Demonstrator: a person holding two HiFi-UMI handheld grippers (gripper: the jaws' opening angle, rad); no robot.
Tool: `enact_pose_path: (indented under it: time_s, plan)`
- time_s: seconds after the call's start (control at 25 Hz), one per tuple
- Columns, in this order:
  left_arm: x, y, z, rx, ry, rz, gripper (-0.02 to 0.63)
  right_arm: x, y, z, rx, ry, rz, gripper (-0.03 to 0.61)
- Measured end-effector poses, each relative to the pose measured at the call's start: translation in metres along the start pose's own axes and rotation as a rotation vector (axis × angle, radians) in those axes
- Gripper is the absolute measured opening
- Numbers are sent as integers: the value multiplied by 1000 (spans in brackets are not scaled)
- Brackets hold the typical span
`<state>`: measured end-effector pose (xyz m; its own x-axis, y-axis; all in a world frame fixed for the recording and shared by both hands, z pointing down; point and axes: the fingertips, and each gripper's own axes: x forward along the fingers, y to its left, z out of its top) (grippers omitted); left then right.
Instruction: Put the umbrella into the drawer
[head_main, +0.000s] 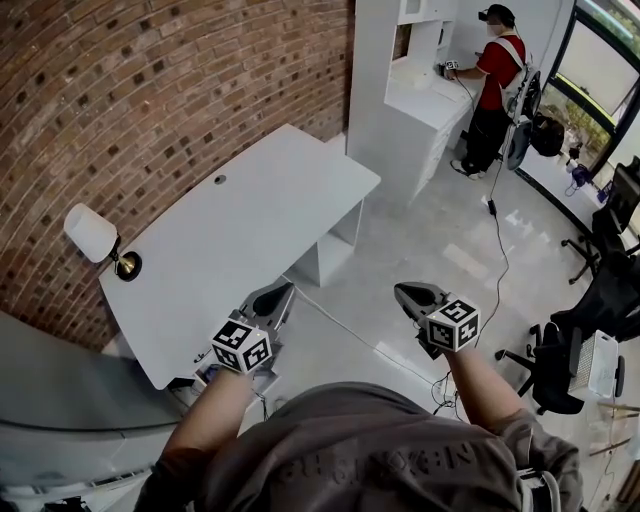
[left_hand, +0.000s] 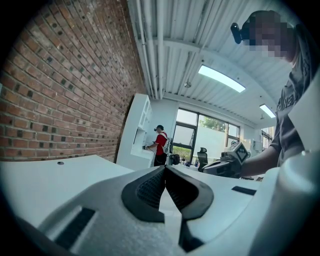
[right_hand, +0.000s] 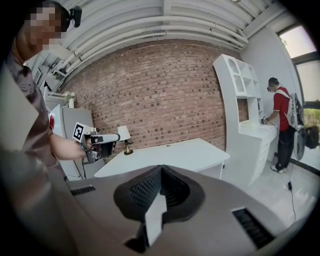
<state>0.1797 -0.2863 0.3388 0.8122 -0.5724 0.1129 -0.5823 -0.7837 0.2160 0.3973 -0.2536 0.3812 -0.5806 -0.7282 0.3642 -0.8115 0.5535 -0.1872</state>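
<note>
No umbrella shows in any view. My left gripper (head_main: 278, 293) hovers at the near edge of the white desk (head_main: 250, 230), jaws shut and empty; in its own view the pads meet at the tip (left_hand: 164, 172). My right gripper (head_main: 405, 292) is held over the floor to the right of the desk, also shut with nothing in it (right_hand: 161, 170). A white drawer unit (head_main: 328, 252) stands under the desk's right end; its front is hidden from here. Each gripper also appears in the other's view: the right gripper (left_hand: 220, 166), the left gripper (right_hand: 106, 140).
A small lamp (head_main: 95, 235) sits on the desk's left corner by the brick wall. A tall white shelf cabinet (head_main: 410, 100) stands beyond, with a person in a red shirt (head_main: 495, 70) at it. Office chairs (head_main: 590, 310) stand right; a cable (head_main: 350, 330) crosses the floor.
</note>
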Motion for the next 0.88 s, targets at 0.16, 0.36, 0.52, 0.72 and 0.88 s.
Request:
enact_pose_path:
  time_s: [0.16, 0.36, 0.52, 0.72, 0.88]
  plan:
    - [-1, -2, -1, -1, 1, 0, 3, 2, 3, 1, -14, 8, 9, -8]
    - [-3, -1, -2, -4, -1, 5, 4, 3, 4, 1, -19, 7, 12, -8]
    - [-4, -1, -2, -3, -5, 5, 4, 3, 5, 0, -22, 7, 13, -8]
    - [-5, -2, -2, -4, -6, 8, 3, 2, 6, 0, -26, 8, 15, -9]
    - [-7, -3, -2, -5, -6, 8, 3, 2, 9, 1, -30, 7, 18, -9]
